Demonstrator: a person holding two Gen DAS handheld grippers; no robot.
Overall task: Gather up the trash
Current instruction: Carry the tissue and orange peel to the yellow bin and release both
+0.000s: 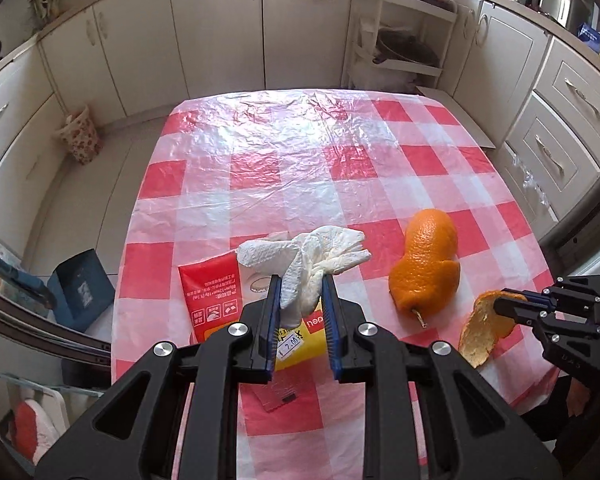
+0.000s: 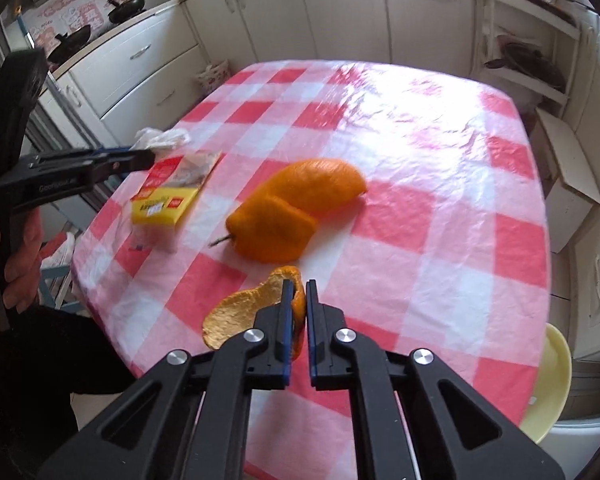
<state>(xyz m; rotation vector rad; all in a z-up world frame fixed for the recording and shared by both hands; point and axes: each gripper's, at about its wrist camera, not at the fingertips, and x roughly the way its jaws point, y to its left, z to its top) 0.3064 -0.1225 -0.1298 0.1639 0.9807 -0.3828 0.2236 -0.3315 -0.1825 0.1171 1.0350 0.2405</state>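
both jaws clamp trash: tissue (image 1: 316,260), orange peel (image 2: 240,312)

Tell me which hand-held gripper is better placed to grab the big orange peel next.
Probably neither yet, since both are full. The left hand-held gripper clamps the crumpled tissue; the right hand-held gripper pinches the small peel piece. Once emptied, the right looks better placed: the big orange peel lies just ahead of it.

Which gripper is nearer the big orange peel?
Right. The right gripper, shut on the small peel, sits just beside the big orange peel; the left gripper holds the tissue farther off.
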